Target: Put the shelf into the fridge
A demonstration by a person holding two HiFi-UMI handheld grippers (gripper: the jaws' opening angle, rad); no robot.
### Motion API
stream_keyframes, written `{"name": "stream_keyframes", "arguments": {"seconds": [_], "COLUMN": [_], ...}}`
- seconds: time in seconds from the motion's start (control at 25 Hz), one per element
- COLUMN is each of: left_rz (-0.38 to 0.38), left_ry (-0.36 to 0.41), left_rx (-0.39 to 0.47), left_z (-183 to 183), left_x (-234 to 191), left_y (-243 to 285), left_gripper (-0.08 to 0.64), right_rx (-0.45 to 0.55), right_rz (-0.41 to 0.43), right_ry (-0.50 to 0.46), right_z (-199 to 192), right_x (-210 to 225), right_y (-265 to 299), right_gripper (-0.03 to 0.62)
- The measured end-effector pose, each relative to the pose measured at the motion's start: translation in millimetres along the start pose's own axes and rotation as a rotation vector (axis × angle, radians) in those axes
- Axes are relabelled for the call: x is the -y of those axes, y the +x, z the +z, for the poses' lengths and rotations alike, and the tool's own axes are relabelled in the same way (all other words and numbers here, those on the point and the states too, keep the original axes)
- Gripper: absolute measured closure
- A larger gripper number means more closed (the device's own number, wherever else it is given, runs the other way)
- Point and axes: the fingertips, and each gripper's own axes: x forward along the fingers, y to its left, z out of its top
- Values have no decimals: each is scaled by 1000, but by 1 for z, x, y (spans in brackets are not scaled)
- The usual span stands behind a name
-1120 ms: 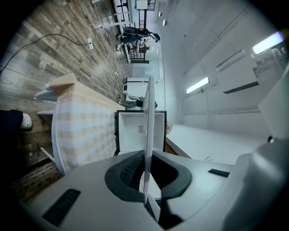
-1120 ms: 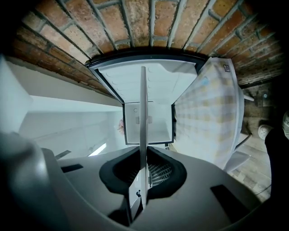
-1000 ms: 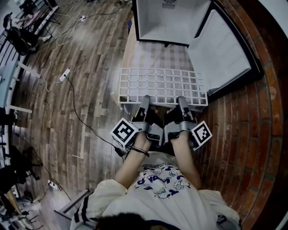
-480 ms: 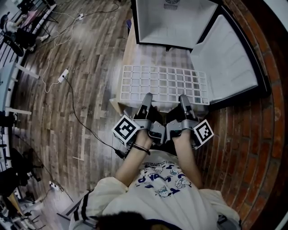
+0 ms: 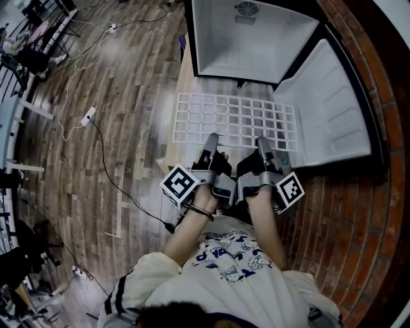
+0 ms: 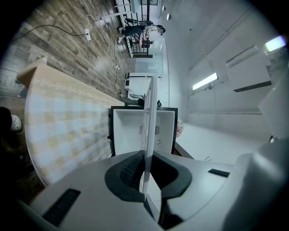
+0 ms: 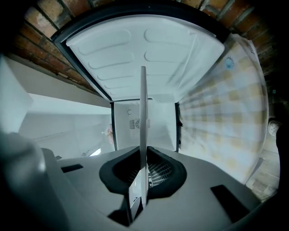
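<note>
We see the mini fridge (image 5: 256, 51) standing open on the counter (image 5: 184, 80). Its cavity shows white walls and a round vent grille (image 5: 245, 11) on the back wall. Its door (image 5: 327, 109) is swung wide to the right, white inner liner facing us.

The white grid shelf (image 5: 237, 122) is outside the fridge, held flat over the counter's checked cloth (image 5: 221, 86), long side toward the opening. In the head view a narrow strip of cloth shows between the shelf's far edge and the fridge's lower rim. The shelf's right end overlaps the door's near corner in that view.

The 2 claws grip the shelf's near edge side by side. The left claw (image 5: 210, 138) is closed on it left of centre, and the right claw (image 5: 262, 141) right of centre. In the left gripper view the shelf (image 6: 150, 117) runs edge-on between the pads of the left claw (image 6: 146, 180), pointing at the fridge (image 6: 128, 131). In the right gripper view the right claw (image 7: 142, 180) clamps the same thin edge (image 7: 143, 113), with the door liner (image 7: 149, 49) arching above.

Left of the counter lies wooden floor (image 5: 115, 128) with a cable (image 5: 109, 166) and a power strip (image 5: 88, 114). Brick paving (image 5: 359, 211) lies to the right.
</note>
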Motion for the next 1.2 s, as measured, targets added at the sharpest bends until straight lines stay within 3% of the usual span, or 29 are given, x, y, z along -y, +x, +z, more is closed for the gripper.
{"name": "stream_keyframes", "arguments": {"seconds": [0.32, 0.92, 1.2], "left_rz": [-33, -47, -62], "left_ry": [5, 11, -8], "left_rx": [-40, -120, -118], "left_z": [-10, -13, -14], "left_x": [-18, -20, -16], "left_y": [1, 7, 9], "left_gripper": [523, 523, 523], "right_rx": [37, 108, 101], "right_rz": [28, 62, 62], "right_ry": [11, 8, 3], "right_z": [8, 12, 13], "right_x": [22, 20, 18], "right_y": [-9, -14, -13], "right_gripper": [543, 543, 543]}}
